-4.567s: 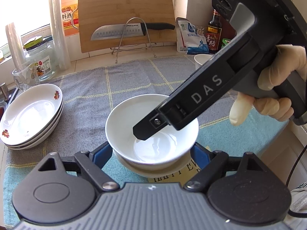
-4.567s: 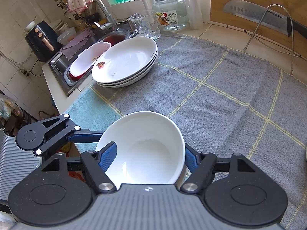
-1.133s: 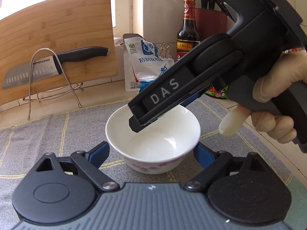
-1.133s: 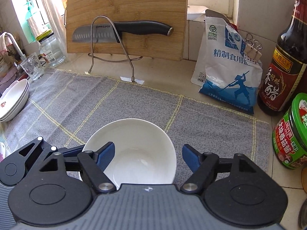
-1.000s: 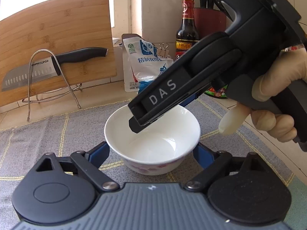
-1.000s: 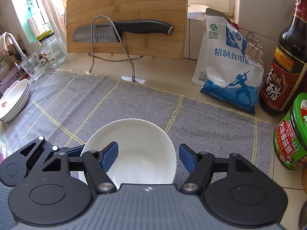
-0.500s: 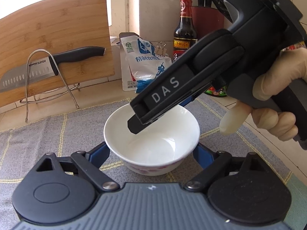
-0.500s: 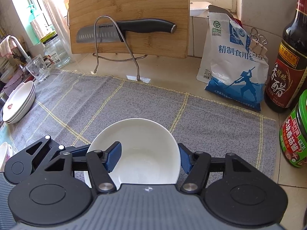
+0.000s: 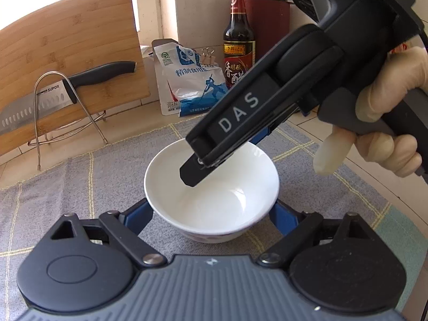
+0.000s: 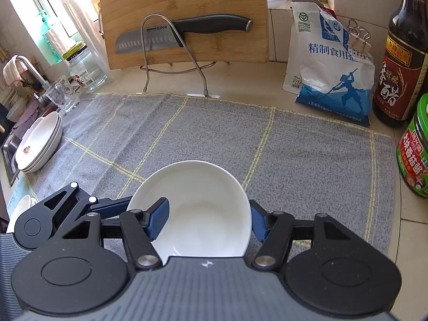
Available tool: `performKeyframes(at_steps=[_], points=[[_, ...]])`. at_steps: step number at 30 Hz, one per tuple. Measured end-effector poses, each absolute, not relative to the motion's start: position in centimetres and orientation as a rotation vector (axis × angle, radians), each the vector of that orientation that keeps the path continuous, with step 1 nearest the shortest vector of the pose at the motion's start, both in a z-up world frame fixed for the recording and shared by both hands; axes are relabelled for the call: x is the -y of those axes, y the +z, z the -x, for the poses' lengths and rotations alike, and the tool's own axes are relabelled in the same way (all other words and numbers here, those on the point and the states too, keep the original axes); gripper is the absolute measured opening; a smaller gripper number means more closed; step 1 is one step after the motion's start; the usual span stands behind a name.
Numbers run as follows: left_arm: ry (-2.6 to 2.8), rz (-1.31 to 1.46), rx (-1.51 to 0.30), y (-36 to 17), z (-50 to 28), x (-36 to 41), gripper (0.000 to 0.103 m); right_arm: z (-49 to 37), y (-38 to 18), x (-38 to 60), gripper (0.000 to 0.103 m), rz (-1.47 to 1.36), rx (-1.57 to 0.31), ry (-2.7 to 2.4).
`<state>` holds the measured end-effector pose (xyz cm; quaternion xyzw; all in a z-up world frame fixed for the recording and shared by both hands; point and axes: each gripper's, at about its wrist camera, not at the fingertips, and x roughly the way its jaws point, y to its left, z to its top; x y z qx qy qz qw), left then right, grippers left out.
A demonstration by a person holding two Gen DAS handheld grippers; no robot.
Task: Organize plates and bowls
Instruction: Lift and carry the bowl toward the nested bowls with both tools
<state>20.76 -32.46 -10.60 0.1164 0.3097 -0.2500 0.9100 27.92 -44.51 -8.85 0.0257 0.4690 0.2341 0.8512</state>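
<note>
A white bowl (image 9: 211, 195) with a red flower print near its foot rests on the grey checked towel (image 9: 80, 187). My left gripper (image 9: 211, 214) is open, its blue pads on either side of the bowl. My right gripper (image 10: 208, 219) comes from the right; its left pad (image 10: 157, 218) is inside the bowl (image 10: 198, 203) and its right pad outside, short of clamping the wall. A stack of flowered plates (image 10: 37, 144) lies at the towel's far left by the sink.
A bamboo cutting board (image 10: 184, 18) with a knife (image 10: 182, 32) on a wire rack stands behind. A salt bag (image 10: 329, 69), a vinegar bottle (image 10: 404, 61) and a green-lidded jar (image 10: 414, 149) stand at the right. A glass jar (image 10: 85, 72) and a glass (image 10: 62, 96) are near the sink.
Both grippers carried the bowl from the left of the towel to its right end and set it down. In the last second my right jaws have narrowed around the bowl wall.
</note>
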Motion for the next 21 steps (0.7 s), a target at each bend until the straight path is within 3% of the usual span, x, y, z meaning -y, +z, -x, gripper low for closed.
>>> performKeyframes(at_steps=[21], points=[[-0.569,-0.262,-0.609,-5.8,-15.2,27.5,0.093,-21.2,-4.3,40.3,0.071,-0.089,-0.962,0.489]])
